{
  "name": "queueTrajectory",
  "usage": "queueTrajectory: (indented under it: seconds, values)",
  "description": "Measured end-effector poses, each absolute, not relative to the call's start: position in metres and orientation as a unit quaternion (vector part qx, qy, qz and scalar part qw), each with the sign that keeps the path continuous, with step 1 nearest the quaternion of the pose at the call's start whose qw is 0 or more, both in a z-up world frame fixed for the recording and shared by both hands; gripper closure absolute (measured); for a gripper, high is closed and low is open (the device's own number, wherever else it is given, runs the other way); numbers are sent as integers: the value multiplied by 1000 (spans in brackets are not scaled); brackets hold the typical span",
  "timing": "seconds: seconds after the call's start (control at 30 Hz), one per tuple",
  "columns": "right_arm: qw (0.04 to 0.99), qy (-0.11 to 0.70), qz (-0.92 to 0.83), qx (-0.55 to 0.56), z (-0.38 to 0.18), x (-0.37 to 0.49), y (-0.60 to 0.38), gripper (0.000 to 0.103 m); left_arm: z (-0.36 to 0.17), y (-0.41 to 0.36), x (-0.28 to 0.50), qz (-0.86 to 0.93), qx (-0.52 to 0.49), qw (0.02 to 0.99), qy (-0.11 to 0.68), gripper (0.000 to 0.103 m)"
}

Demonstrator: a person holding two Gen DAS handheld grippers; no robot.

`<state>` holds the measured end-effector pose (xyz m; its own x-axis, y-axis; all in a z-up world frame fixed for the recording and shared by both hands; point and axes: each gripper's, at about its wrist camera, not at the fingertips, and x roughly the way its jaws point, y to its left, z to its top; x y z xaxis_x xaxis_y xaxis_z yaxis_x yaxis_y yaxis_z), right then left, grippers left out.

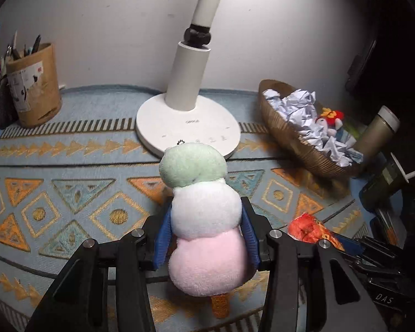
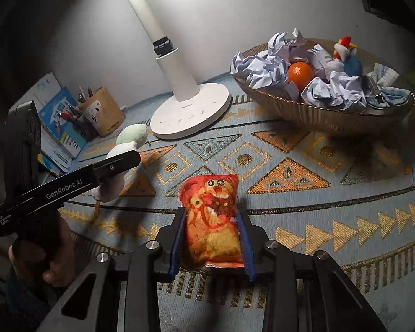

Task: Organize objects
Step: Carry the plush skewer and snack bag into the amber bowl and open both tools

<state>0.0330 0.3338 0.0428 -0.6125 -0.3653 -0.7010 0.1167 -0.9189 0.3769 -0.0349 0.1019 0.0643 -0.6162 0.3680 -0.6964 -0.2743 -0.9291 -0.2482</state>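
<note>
Overhead, a lamp (image 1: pixel 188 127) lights the patterned blue tablecloth (image 1: pixel 77 193) against a white wall (image 1: pixel 110 27).

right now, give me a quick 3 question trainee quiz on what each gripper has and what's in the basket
1. True or false: the left gripper is shut on the three-ball plush.
2. What does the right gripper hold? A) orange B) snack-bag plush C) pen
3. Fill in: the basket holds crumpled paper and one round ____.

Key: 1 true. 2 B, the snack-bag plush. 3 orange.
</note>
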Motion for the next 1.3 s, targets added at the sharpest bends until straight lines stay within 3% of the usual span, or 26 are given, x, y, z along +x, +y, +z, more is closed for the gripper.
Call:
queueTrajectory:
  seconds: [0.23,0.43,0.63,0.7,0.77,0.83,1.07,1.17,1.3]
  values:
    - [132,-245,-891,358,104,25,400,68,121,166,-54,909,-338,244,-4,60]
    - [39,-224,-928,293,144,-22,432,68,143,214,-99,905,-323,275,-5,61]
    - [-19,-191,-940,282,145,-90,443,68,134,256,-145,897,-324,301,5,60]
    - [-31,-185,-938,291,137,-112,447,65,128,266,-159,896,-319,309,2,56]
    - [-48,-176,-935,303,127,-124,450,52,119,270,-170,895,-325,305,-2,38]
    - [-53,-168,-934,312,120,-125,450,50,111,268,-176,888,-342,308,-9,33]
    - [-28,-139,-941,308,129,-75,421,49,111,228,-147,882,-352,313,-28,33]
    - [-14,-107,-948,301,145,-52,398,41,123,203,-116,888,-339,310,-19,33]
    - [26,-79,-950,300,151,-12,353,40,137,156,-73,900,-326,287,-12,33]
